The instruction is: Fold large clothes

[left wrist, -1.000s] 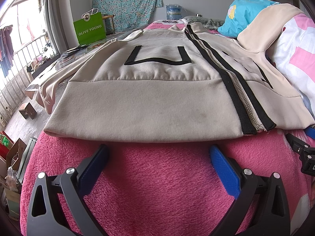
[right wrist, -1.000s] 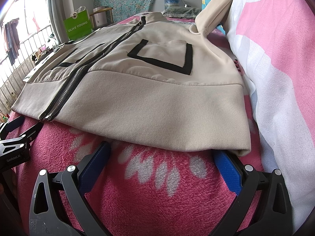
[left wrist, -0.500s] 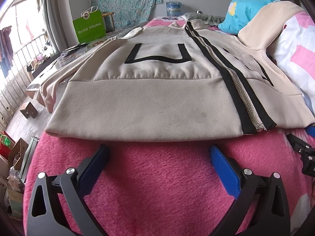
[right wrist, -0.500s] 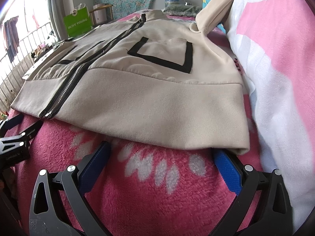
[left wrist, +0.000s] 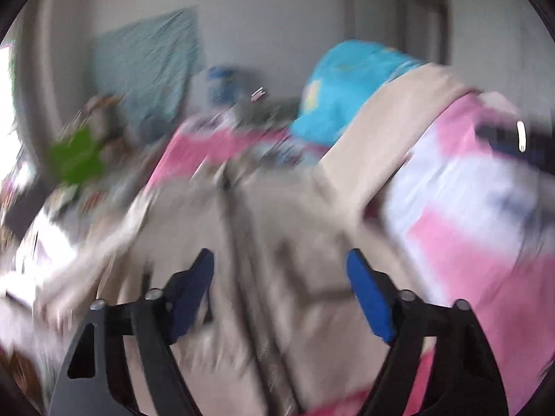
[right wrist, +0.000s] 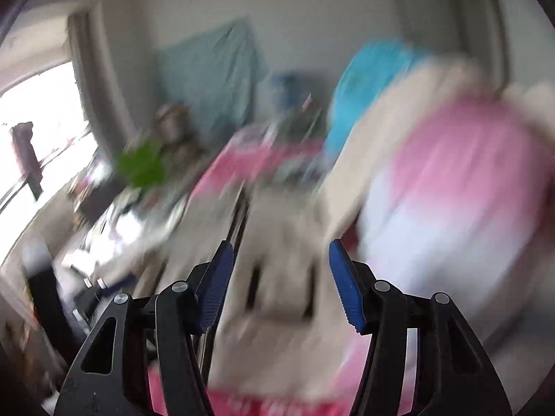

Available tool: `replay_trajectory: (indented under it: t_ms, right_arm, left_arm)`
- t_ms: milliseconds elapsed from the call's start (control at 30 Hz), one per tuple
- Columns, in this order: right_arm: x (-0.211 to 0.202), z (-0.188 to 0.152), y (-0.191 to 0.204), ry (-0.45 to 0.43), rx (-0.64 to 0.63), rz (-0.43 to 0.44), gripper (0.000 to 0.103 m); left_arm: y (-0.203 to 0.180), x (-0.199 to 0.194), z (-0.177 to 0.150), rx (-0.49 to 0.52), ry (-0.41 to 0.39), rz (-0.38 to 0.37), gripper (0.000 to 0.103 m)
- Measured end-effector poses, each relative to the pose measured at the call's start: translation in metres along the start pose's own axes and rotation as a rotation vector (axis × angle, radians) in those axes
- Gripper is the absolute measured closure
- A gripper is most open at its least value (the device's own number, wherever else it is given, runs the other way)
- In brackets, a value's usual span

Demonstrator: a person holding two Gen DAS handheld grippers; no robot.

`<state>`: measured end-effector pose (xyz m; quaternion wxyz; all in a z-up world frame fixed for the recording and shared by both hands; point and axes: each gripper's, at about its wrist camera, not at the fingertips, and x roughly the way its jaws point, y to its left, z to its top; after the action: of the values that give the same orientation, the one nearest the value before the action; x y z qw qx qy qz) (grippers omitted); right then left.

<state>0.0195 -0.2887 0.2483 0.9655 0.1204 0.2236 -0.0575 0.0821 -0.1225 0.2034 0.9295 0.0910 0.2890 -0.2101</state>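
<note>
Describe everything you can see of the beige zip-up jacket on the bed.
The jacket is beige, soft knit fabric as it looks, spread flat on the pink blanket. A dark zipper line runs up its front, and a black-outlined pocket shows on one panel. One sleeve drapes up over the pink and white bedding at the right. Both views are heavily blurred, so finer detail is lost. Nothing is seen gripping it.

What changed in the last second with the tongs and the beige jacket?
Both views swung up, now blurred. The left tongs and right tongs are closing over the beige zip-up jacket, gripping nothing. The jacket stays on the pink fleece blanket.
</note>
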Motion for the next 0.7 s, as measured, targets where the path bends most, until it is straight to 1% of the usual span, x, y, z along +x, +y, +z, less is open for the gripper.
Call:
replay_trajectory:
  t_ms: [33, 67, 100, 133, 167, 200, 233, 267, 300, 333, 400, 433, 467, 500, 567, 600, 633, 667, 700]
  right_arm:
    - [-0.005, 0.036, -0.018, -0.002, 0.051, 0.005, 0.050]
    - [-0.006, 0.057, -0.033, -0.002, 0.082, -0.013, 0.055]
    - [-0.005, 0.076, -0.048, 0.005, 0.105, -0.044, 0.055]
    - [-0.002, 0.103, -0.073, 0.020, 0.131, -0.087, 0.057]
    - [0.000, 0.116, -0.088, 0.034, 0.141, -0.128, 0.059]
    - [0.001, 0.127, -0.106, 0.052, 0.133, -0.154, 0.059]
    - [0.003, 0.138, -0.121, 0.064, 0.125, -0.166, 0.059]
    - [0.008, 0.149, -0.141, 0.076, 0.115, -0.198, 0.058]
    - [0.013, 0.155, -0.160, 0.091, 0.118, -0.229, 0.056]
    - [0.017, 0.156, -0.176, 0.108, 0.132, -0.261, 0.051]
    - [0.023, 0.153, -0.201, 0.123, 0.171, -0.282, 0.049]
    - [0.031, 0.150, -0.217, 0.147, 0.207, -0.252, 0.049]
    - [0.040, 0.149, -0.225, 0.176, 0.238, -0.222, 0.051]
    - [0.052, 0.146, -0.235, 0.219, 0.283, -0.163, 0.057]
    - [0.064, 0.144, -0.246, 0.247, 0.339, -0.053, 0.085]
    - [0.066, 0.144, -0.247, 0.242, 0.338, -0.043, 0.089]
    - [0.067, 0.142, -0.243, 0.212, 0.314, -0.033, 0.092]
    - [0.067, 0.143, -0.241, 0.198, 0.292, -0.025, 0.094]
    - [0.067, 0.142, -0.240, 0.184, 0.286, 0.000, 0.095]
  left_arm:
    - [-0.020, 0.006, 0.030, 0.050, -0.039, -0.055, 0.034]
    - [-0.032, 0.010, 0.046, 0.072, -0.056, -0.084, 0.039]
    - [-0.050, 0.017, 0.067, 0.100, -0.069, -0.135, 0.041]
    - [-0.074, 0.026, 0.092, 0.134, -0.066, -0.205, 0.046]
    - [-0.092, 0.030, 0.107, 0.168, -0.071, -0.227, 0.048]
    - [-0.117, 0.036, 0.125, 0.233, -0.074, -0.267, 0.048]
    - [-0.134, 0.038, 0.136, 0.274, -0.079, -0.293, 0.048]
    - [-0.156, 0.044, 0.152, 0.318, -0.090, -0.314, 0.048]
    - [-0.176, 0.049, 0.166, 0.338, -0.098, -0.339, 0.048]
    - [-0.194, 0.057, 0.180, 0.354, -0.089, -0.362, 0.048]
    - [-0.220, 0.070, 0.195, 0.381, -0.071, -0.357, 0.048]
    - [-0.231, 0.075, 0.198, 0.396, -0.069, -0.355, 0.048]
    - [-0.241, 0.082, 0.203, 0.406, -0.072, -0.348, 0.048]
    - [-0.247, 0.092, 0.206, 0.412, -0.065, -0.358, 0.048]
    - [-0.251, 0.110, 0.207, 0.404, -0.078, -0.341, 0.048]
    - [-0.254, 0.121, 0.208, 0.403, -0.061, -0.352, 0.048]
    - [-0.257, 0.128, 0.210, 0.406, -0.050, -0.353, 0.048]
    - [-0.260, 0.137, 0.211, 0.417, -0.044, -0.339, 0.048]
    - [-0.260, 0.142, 0.212, 0.426, -0.055, -0.331, 0.048]
